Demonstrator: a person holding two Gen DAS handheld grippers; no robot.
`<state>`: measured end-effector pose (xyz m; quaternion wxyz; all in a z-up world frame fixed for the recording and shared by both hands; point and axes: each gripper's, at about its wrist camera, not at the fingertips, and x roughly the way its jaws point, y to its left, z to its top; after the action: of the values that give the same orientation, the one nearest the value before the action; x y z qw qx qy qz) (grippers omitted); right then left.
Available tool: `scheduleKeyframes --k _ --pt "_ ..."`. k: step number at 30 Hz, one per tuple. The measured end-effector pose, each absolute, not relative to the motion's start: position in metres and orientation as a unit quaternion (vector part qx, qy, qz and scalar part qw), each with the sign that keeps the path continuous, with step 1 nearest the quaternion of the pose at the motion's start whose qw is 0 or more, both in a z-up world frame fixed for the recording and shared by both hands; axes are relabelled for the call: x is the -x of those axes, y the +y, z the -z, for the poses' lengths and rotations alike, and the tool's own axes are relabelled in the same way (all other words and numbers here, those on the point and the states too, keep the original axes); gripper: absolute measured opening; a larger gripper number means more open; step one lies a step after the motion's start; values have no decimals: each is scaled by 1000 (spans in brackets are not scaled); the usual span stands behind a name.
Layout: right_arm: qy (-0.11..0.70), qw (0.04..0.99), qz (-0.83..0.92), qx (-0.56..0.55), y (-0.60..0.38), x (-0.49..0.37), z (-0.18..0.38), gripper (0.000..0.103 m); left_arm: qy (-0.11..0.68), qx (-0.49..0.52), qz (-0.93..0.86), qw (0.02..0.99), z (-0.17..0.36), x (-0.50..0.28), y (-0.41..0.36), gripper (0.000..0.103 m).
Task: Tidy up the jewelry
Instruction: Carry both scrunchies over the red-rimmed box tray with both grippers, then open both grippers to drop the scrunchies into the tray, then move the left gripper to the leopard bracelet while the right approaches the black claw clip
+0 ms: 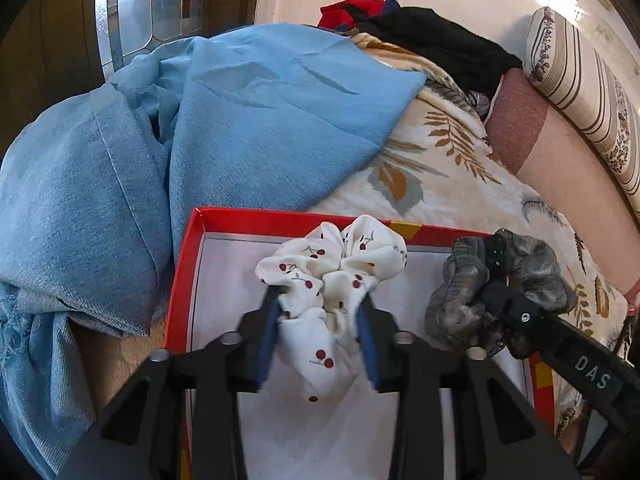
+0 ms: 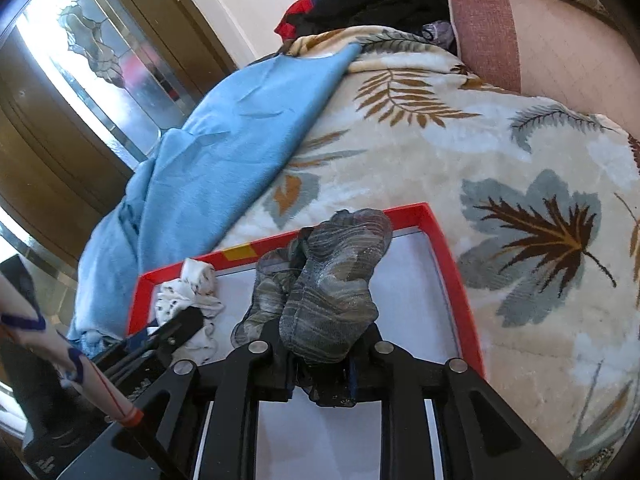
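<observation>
our left gripper (image 1: pixel 322 300) has its jaws apart w/ the white cherry-print scrunchie (image 1: pixel 334 280) between the blue pads; can't tell if they press. our right gripper (image 2: pixel 320 354) straddles the grey striped scrunchie (image 2: pixel 320 280); grip also unclear. both sit over the red box (image 1: pixel 188 280), white scrunchie near its left wall, grey one toward the right wall. the white floor is bare towards us. blue cloth (image 1: pixel 200 120) crowds the left rim, leaf blanket (image 2: pixel 480 140) lies right.

White cherry-print fabric scrunchie (image 1: pixel 332 280); grey striped sheer scrunchie (image 2: pixel 328 292); red-rimmed white cardboard box lid (image 1: pixel 248 218); plain blue cloth (image 1: pixel 240 120); cream leaf-patterned blanket (image 2: pixel 460 140)
</observation>
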<state>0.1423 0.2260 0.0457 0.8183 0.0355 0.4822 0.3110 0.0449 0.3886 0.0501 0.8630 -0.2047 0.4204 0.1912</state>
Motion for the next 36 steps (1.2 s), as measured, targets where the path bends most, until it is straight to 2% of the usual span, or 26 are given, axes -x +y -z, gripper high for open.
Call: scheduleKeyframes --k 1,3,5,19,28,36 --pt "483 819 -307 -34 225 -143 -45 35 419 205 -191 864 -50 -45 389 43" --pt "483 820 -305 -41 221 -144 -45 52 414 210 -188 865 -51 -44 390 49" --pt "482 822 -300 -47 216 -143 -48 60 408 214 -187 868 -54 -41 391 50" --pt "440 836 -307 -116 130 -92 -91 60 363 193 -165 896 -96 0 349 51" --pt "412 851 -291 -145 32 -35 -101 61 366 163 -84 913 -111 15 258 51" --pt "372 882 -222 -188 -103 1 -102 61 406 111 -6 907 -96 7 162 52"
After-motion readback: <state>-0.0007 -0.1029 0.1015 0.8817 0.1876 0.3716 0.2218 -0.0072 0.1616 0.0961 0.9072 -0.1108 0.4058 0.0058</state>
